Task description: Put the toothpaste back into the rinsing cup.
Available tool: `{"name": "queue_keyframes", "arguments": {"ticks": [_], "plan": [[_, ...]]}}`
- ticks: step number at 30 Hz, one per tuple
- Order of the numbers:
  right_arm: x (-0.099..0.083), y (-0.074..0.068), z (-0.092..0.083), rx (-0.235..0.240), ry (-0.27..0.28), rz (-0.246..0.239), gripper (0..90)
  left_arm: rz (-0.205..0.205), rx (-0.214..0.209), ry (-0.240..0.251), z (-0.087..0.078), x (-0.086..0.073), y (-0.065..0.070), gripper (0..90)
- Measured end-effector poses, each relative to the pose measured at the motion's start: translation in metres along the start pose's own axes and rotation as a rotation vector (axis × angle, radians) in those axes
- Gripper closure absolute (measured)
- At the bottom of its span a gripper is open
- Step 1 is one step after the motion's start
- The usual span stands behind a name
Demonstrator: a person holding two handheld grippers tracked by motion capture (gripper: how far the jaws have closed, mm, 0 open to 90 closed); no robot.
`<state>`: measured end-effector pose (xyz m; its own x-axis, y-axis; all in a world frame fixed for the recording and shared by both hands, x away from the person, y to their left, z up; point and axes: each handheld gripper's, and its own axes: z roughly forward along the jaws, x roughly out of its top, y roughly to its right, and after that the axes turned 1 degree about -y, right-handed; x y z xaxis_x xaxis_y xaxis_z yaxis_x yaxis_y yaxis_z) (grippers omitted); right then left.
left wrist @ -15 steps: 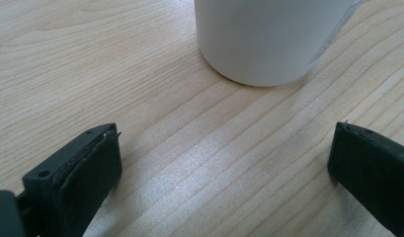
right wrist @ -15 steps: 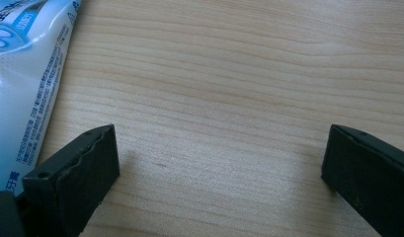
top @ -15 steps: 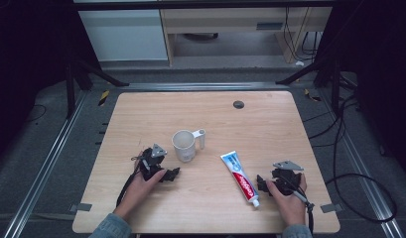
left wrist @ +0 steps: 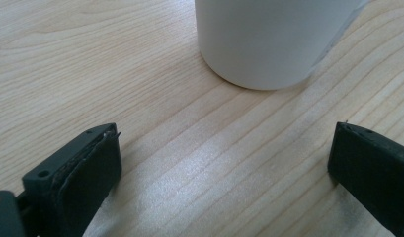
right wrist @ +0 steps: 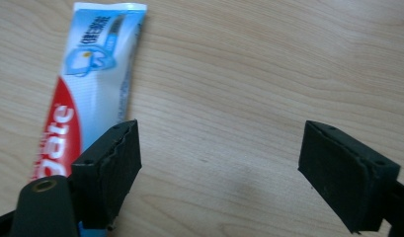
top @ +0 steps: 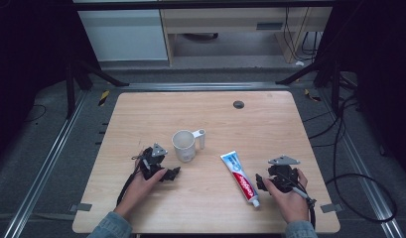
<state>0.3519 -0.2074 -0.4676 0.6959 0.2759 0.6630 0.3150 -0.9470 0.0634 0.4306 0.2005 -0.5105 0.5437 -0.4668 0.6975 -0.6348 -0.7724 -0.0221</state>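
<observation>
We see white mug (top: 183, 145) centre frame, toothpaste tube (top: 241, 178) right of it — red, white, light blue; table (top: 270, 124) pale wood grain; grippers' jaws black.

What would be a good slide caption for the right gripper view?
Open right tool low over the wooden table, its left jaw overlapping a toothpaste tube lying flat.
</observation>
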Motion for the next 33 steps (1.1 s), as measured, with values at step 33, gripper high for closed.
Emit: {"name": "queue_keyframes", "arguments": {"ticks": [33], "plan": [[0.08,-0.047,-0.027,0.078,-0.215,-0.151,32.7,-0.003,0.001,0.003,0.004,0.004,-0.002,0.0]]}}
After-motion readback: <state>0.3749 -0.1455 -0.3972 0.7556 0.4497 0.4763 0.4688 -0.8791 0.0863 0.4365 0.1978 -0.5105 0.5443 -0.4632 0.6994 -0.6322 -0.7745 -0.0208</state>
